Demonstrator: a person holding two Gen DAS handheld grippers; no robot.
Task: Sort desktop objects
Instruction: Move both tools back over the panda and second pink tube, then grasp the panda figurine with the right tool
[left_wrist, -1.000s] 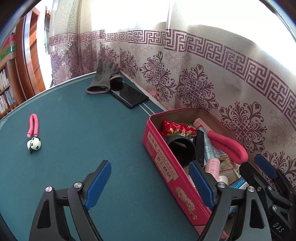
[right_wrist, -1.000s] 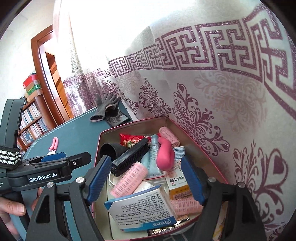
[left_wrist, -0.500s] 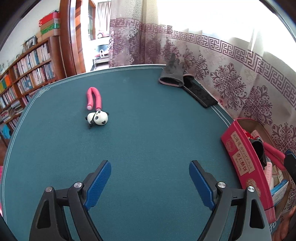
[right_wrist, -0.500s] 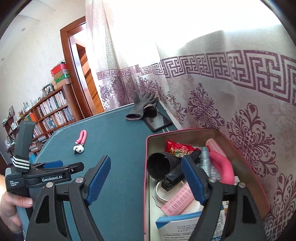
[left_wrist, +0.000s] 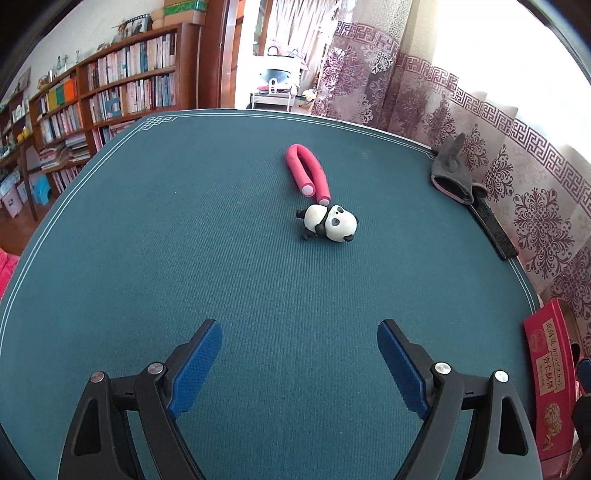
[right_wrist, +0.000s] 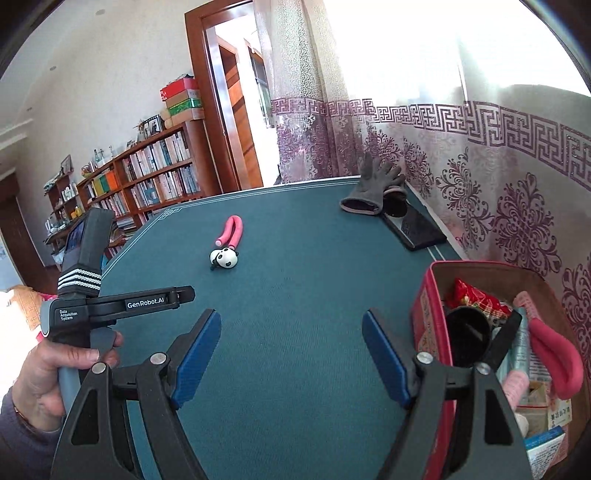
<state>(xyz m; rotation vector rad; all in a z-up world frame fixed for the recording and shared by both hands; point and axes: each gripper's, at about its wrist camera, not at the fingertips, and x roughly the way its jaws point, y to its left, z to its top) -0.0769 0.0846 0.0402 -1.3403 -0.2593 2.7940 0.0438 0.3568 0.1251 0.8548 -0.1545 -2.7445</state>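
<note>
A panda figure (left_wrist: 328, 222) lies on the green table (left_wrist: 184, 258), touching a bent pink foam roller (left_wrist: 306, 171) behind it. Both show in the right wrist view too, the panda (right_wrist: 224, 258) and the roller (right_wrist: 231, 232). My left gripper (left_wrist: 299, 365) is open and empty, well short of the panda. My right gripper (right_wrist: 291, 354) is open and empty beside the red tin box (right_wrist: 424, 325), which holds several items. The box edge shows in the left wrist view (left_wrist: 550, 373).
A grey glove (right_wrist: 371, 188) and a black flat case (right_wrist: 413, 229) lie at the table's far right by the patterned curtain (right_wrist: 480, 166). Bookshelves (left_wrist: 110, 92) and a doorway stand beyond the table. The left device and hand (right_wrist: 74, 314) are at the left.
Both grippers have swung left, away from the red box toward the table's middle. The panda and roller now sit ahead of my left gripper. Both stayed open.
</note>
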